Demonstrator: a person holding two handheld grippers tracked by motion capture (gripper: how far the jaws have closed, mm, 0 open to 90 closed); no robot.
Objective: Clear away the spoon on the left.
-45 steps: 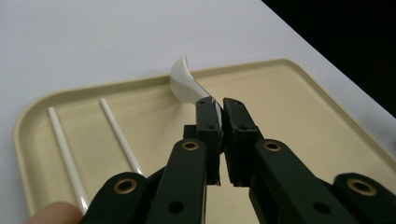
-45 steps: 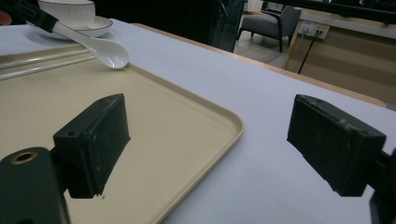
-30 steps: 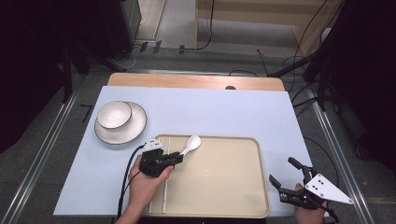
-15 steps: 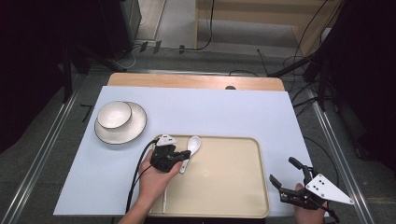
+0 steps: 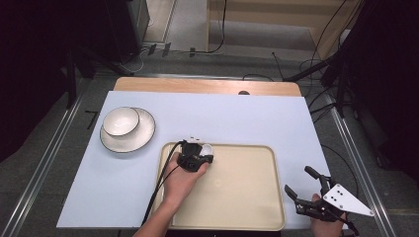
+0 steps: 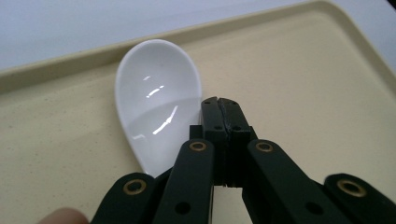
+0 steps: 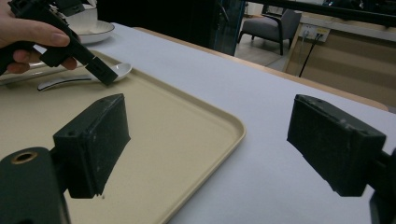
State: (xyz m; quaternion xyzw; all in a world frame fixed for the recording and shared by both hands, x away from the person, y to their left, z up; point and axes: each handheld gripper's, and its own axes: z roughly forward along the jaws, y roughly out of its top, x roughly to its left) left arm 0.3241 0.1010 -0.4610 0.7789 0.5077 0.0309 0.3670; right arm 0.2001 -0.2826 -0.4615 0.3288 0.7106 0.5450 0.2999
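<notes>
Pale blue surface (image 5: 237, 118) on a wooden top, dark room with cables behind. A beige tray (image 5: 247, 197) is placed at the near centre. A white spoon (image 6: 156, 100) is seen lying inside the tray by its far left rim, bowl up. The left tongs (image 5: 195, 159) are held over the tray's far left corner, tips just beside the spoon bowl; in the left gripper view the jaws are pressed together with nothing between them, spoon alongside to their left. The right tongs (image 5: 309, 190) are held off the tray's near right corner, jaws spread wide, nothing gripped. A white bowl (image 5: 120, 121) is set on a plate (image 5: 143, 136) at far left, well apart from the tray.
</notes>
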